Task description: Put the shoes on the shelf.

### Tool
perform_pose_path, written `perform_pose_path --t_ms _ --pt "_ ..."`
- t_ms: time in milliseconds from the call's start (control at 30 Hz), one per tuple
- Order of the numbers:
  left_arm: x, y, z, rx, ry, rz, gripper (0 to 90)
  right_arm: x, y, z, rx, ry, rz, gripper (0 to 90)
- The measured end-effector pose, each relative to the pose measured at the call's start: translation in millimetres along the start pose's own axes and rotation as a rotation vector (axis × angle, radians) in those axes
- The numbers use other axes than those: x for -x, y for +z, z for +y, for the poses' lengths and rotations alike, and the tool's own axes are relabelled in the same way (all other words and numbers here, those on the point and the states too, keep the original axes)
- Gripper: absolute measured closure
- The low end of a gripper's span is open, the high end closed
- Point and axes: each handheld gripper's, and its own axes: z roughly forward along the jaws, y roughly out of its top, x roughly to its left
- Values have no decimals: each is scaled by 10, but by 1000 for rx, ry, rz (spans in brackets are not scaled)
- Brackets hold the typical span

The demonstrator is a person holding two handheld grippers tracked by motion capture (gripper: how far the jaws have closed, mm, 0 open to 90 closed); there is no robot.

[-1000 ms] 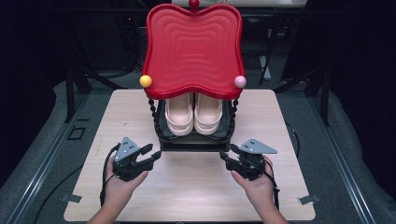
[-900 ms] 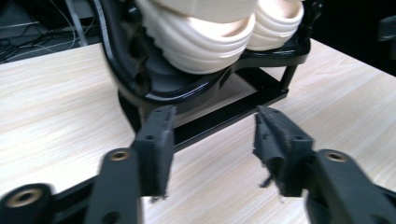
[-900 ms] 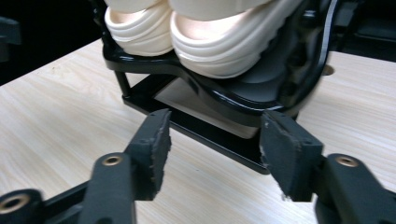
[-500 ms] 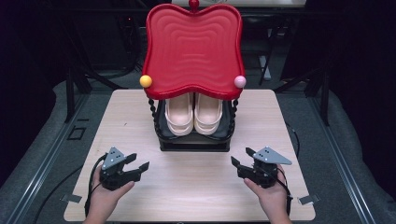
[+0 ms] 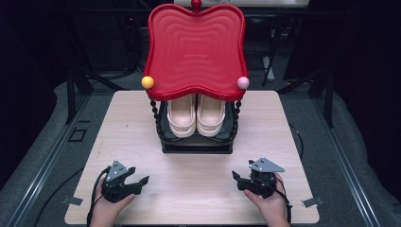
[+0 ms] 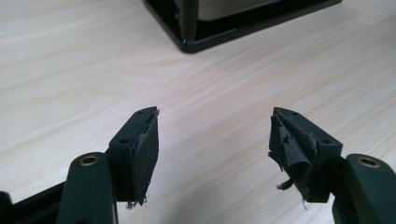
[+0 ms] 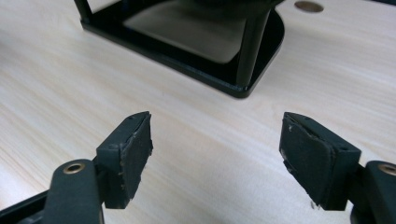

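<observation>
- Both grippers have drawn back from the black rack [image 5: 196, 144] toward the near table edge.
- Left gripper [image 5: 134, 181] and right gripper [image 5: 242, 180] gape wide, holding nothing.
- Cream shoes [image 5: 196, 116] sit side by side on the rack's lower shelf, so placing looks done.

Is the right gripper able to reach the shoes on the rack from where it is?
Probably yes. The right gripper is open, with bare table between it and the black rack. The shoes face the front, though the red tray hangs low over them.
</observation>
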Motion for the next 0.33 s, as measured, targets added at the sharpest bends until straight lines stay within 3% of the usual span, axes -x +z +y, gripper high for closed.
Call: perform_pose_path --t_ms 133,333 --pt "-22 17 -59 -10 -30 -3 337 -34 38 -50 -29 -29 1 255" --pt "-19 29 -60 -22 -49 -33 332 -54 73 -81 -44 4 14 255"
